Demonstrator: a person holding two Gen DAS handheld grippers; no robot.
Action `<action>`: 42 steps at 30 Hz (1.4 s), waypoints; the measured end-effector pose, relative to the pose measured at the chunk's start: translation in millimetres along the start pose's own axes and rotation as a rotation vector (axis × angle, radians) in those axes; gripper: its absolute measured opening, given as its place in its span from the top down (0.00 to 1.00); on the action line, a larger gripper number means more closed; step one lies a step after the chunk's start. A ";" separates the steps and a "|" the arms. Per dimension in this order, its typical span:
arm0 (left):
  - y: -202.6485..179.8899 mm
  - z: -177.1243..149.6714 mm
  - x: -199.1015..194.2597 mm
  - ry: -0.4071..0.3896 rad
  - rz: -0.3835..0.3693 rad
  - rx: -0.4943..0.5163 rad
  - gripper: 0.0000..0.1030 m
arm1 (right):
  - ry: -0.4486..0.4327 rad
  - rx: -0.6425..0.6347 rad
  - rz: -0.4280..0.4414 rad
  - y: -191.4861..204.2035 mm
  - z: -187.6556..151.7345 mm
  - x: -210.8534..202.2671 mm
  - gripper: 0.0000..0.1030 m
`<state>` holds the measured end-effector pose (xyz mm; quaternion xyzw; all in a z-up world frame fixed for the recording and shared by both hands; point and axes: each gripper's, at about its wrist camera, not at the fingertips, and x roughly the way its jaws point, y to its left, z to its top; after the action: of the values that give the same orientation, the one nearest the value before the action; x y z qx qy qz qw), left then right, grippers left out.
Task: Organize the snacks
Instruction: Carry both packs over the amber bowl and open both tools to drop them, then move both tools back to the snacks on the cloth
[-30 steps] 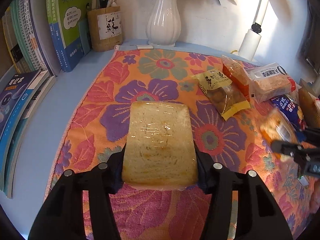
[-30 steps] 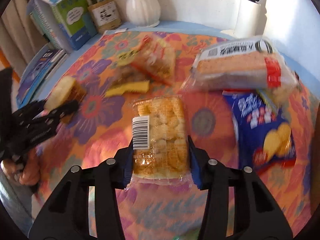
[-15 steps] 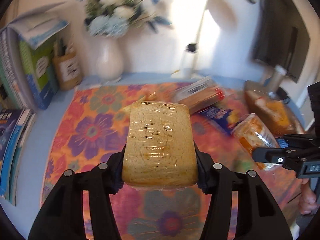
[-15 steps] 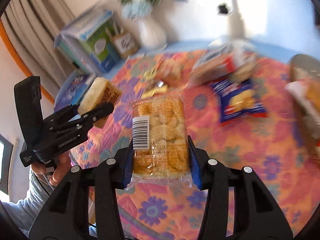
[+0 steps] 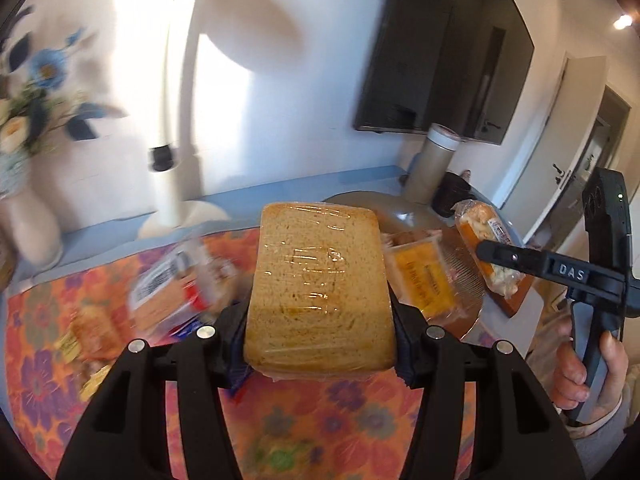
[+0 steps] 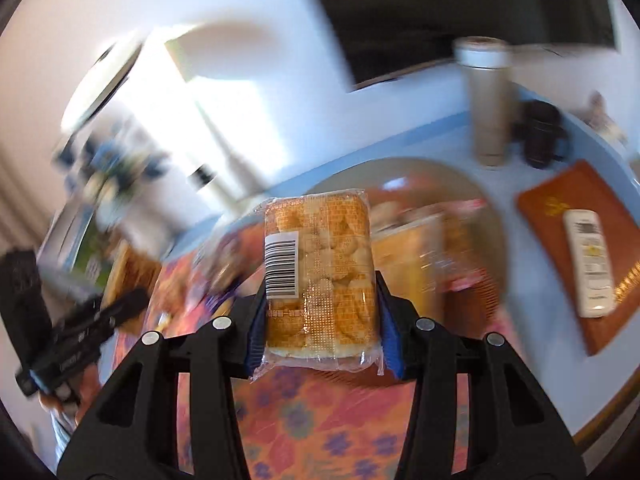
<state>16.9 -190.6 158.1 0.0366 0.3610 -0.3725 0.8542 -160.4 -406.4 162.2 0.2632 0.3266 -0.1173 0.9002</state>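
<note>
Plastic-wrapped bread slice [image 5: 320, 292] is clamped between the partly closed jaws of the left gripper [image 5: 320, 338] above the floral tablecloth [image 5: 304, 428], while the barcoded pastry packet [image 6: 320, 276] is likewise gripped by the right gripper [image 6: 320, 332] before the tray [image 6: 424, 172].

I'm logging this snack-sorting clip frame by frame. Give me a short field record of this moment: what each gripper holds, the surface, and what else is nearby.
left gripper: shut on wrapped bread slice
right gripper: shut on clear-packed pastry, barcode facing camera
surface: floral cloth on blue table
round tray: holds snack packs, blurred
loose snacks: several packs on the cloth at left, blurred
right of tray: tall flask, remote control on brown book
image quality: motion blur in both views
</note>
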 end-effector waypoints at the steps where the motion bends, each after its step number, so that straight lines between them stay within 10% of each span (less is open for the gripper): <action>1: -4.8 5.6 8.7 0.006 -0.011 0.000 0.48 | -0.004 0.014 -0.010 -8.2 3.9 0.5 0.54; 12: -44.6 50.5 98.4 0.064 -0.044 0.003 0.46 | -0.024 0.065 -0.060 -28.2 56.8 48.6 0.49; 16: -43.6 57.7 96.4 0.027 -0.049 -0.004 0.26 | -0.025 0.054 -0.038 -26.1 60.6 56.8 0.33; 28: 11.9 27.3 -13.9 -0.096 0.035 -0.041 0.25 | 0.021 0.009 -0.007 -0.4 22.1 33.1 0.33; 42: 146.6 -82.0 -171.5 -0.201 0.286 -0.294 0.23 | 0.036 -0.313 0.133 149.6 -70.5 3.4 0.29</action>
<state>-13.4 46.7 177.9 -0.0746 0.3158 -0.1926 0.9261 -137.6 -243.0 173.8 0.1428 0.3387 -0.0005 0.9300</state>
